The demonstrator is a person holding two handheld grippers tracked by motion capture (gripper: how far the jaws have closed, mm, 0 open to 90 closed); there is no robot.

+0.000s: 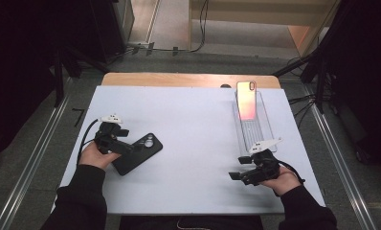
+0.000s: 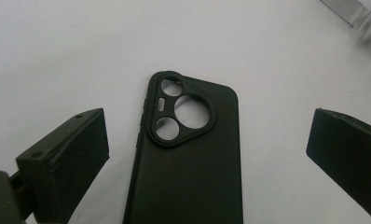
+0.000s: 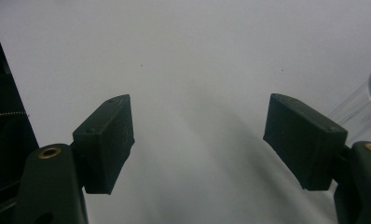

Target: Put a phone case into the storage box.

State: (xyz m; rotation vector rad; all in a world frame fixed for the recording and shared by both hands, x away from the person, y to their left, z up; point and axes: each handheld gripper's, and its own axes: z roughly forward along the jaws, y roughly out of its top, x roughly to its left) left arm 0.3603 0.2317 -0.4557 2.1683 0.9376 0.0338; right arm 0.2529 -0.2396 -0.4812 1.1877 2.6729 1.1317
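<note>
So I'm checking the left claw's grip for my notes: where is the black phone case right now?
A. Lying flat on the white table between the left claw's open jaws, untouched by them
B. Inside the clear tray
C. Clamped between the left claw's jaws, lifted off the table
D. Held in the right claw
A: the left gripper view shows the black phone case flat on the white table, with the left claw jaws spread clear of both its sides.

pink phone [image 1: 246, 99] upright in clear tray [image 1: 266, 125], white table [image 1: 193, 124], grey floor [image 1: 30, 158]

Black phone case [image 2: 188, 158], pink-orange phone [image 1: 246, 99], clear tray [image 1: 267, 125], white table [image 1: 193, 124], black claws.
</note>
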